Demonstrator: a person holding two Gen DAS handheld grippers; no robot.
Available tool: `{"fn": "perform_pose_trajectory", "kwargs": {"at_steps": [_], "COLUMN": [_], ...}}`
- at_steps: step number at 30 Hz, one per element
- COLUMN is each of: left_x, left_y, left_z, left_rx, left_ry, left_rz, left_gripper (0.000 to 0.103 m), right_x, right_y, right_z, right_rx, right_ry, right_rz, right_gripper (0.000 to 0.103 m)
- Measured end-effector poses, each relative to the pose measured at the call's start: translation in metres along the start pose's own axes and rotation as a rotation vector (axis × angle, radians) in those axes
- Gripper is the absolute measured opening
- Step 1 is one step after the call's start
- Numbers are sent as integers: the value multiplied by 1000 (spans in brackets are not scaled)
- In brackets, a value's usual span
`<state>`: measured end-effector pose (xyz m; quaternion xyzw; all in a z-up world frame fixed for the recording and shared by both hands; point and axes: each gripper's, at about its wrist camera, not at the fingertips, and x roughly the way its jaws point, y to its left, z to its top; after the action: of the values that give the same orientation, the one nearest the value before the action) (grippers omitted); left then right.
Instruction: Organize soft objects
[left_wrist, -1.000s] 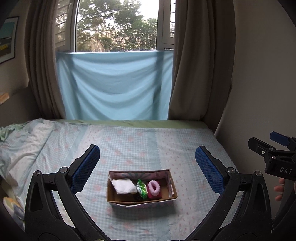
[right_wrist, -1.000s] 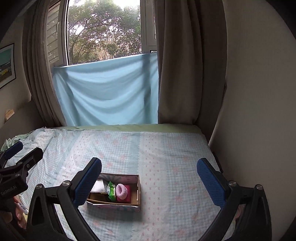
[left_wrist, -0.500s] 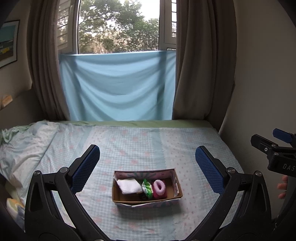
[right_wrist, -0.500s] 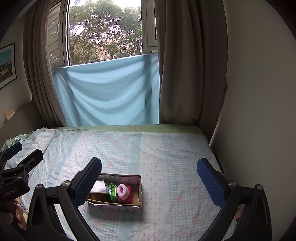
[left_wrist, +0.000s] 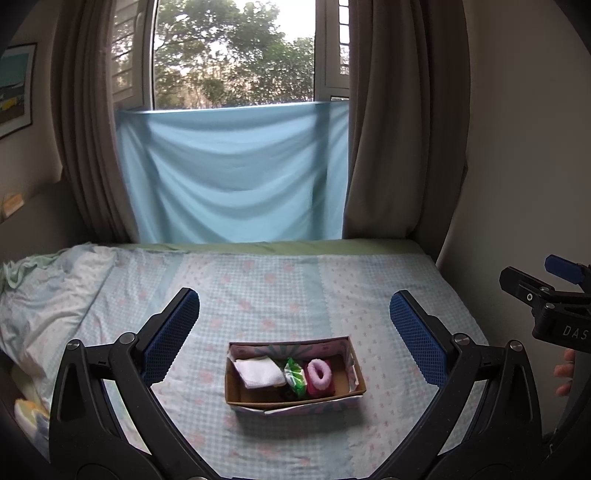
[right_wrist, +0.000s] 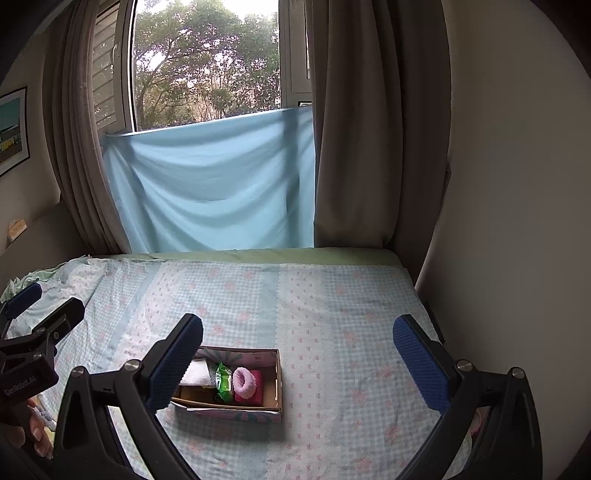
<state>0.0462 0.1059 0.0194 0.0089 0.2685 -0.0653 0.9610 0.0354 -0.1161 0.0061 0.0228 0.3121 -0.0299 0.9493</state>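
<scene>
A small cardboard box (left_wrist: 351, 360) lies on the bed. It holds a folded white cloth (left_wrist: 256, 372), a green packet (left_wrist: 295, 376) and a pink fluffy ring (left_wrist: 320, 372) on a dark pink item. The box also shows in the right wrist view (right_wrist: 277, 373), with the white cloth (right_wrist: 195, 373), green packet (right_wrist: 223, 382) and pink ring (right_wrist: 244, 381). My left gripper (left_wrist: 294, 343) is open and empty, held above the bed in front of the box. My right gripper (right_wrist: 297, 363) is open and empty, held to the right of the box.
The bed (left_wrist: 258, 280) has a light blue checked sheet, crumpled at the left (left_wrist: 44, 295). A blue cloth (left_wrist: 236, 173) hangs under the window between brown curtains. A wall (right_wrist: 517, 184) runs along the bed's right side.
Both grippers have drifted slightly, so the box sits a little further right in the left view. Both stay open and empty. The box's contents have not moved.
</scene>
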Motion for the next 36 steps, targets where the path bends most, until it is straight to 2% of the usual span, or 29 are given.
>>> {"fn": "perform_pose_trajectory", "kwargs": {"at_steps": [29,36], "left_x": [3,0], "left_y": [2,2], "left_z": [-1,-3], "left_rx": [-1,9], "left_ry": [1,-21], "left_rz": [-7,-1], "left_gripper": [103,103], "right_x": [0,1], "right_y": [-3,-5], "right_z": [3,4], "right_rx": [7,3], "right_ry": [3,5], "right_rz": [-13,-13], "right_gripper": [103,103]}}
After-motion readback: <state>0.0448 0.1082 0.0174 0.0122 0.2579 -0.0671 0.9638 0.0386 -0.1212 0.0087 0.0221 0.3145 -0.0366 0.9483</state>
